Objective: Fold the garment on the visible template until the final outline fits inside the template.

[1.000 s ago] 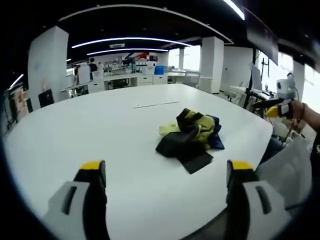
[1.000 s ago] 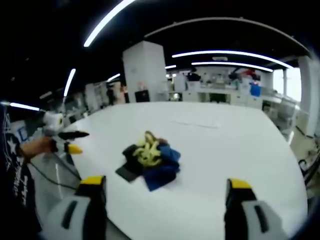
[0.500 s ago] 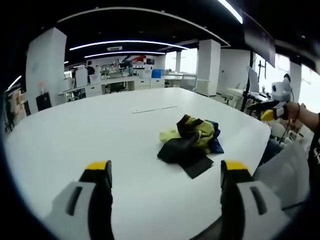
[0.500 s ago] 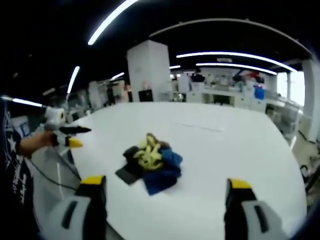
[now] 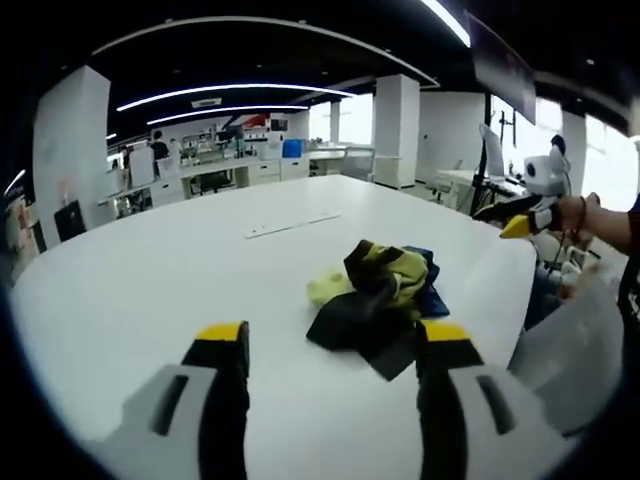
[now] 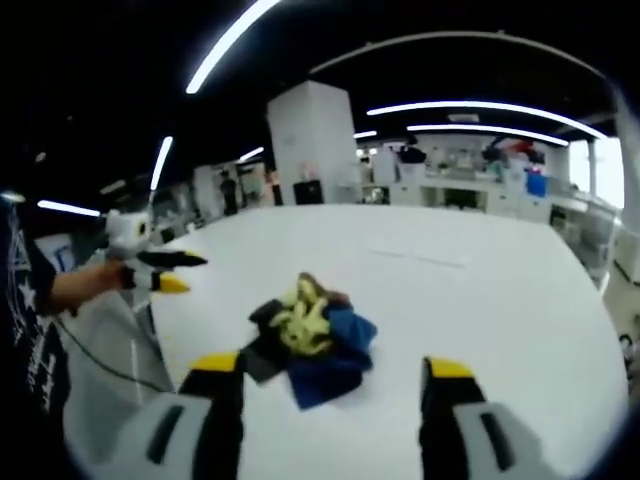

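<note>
Near table (image 5: 150, 290) edge, crumpled garment (image 5: 375, 295).

yellow-black-blue garment (image 5: 375, 300) (crumpled), white table (image 5: 150, 290)

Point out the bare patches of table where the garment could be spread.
The table is bare from the garment back to the thin strip, and bare left of the garment too. In the right gripper view, bare table lies right of the garment and behind it. Crowded only at the near edge, around the heap.
</note>
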`<act>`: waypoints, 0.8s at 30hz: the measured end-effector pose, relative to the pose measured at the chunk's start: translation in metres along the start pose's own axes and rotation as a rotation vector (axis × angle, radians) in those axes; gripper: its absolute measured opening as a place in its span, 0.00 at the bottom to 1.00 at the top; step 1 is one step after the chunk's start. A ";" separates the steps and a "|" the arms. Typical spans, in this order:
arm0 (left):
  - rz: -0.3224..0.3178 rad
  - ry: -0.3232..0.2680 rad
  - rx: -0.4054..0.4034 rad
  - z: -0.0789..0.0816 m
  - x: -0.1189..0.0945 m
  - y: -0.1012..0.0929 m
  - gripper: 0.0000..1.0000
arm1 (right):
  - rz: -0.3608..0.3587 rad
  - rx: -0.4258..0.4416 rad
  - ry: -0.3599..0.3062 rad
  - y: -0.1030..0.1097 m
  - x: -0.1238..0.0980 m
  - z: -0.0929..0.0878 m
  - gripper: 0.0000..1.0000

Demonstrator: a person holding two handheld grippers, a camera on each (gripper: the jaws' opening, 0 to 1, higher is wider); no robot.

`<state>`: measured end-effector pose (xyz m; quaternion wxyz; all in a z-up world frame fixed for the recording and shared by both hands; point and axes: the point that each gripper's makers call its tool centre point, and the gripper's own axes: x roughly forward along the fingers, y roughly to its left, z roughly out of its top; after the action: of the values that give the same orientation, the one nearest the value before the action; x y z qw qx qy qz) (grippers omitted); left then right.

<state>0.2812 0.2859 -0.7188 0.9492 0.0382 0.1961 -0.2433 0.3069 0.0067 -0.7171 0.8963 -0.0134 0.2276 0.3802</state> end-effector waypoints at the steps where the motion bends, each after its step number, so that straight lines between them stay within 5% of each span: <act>1: -0.007 -0.001 0.003 0.001 0.005 0.001 0.57 | 0.006 0.001 0.002 -0.002 0.005 0.000 0.62; 12: -0.079 0.047 0.065 0.001 0.036 -0.003 0.43 | 0.056 -0.008 0.027 0.000 0.040 0.002 0.40; 24: -0.178 0.108 0.149 -0.008 0.074 -0.003 0.35 | 0.085 -0.011 0.075 -0.001 0.080 -0.006 0.28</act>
<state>0.3362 0.2519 -0.7550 0.9064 0.1040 0.2309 -0.3381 0.3538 0.0583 -0.7563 0.8700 -0.0231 0.2594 0.4187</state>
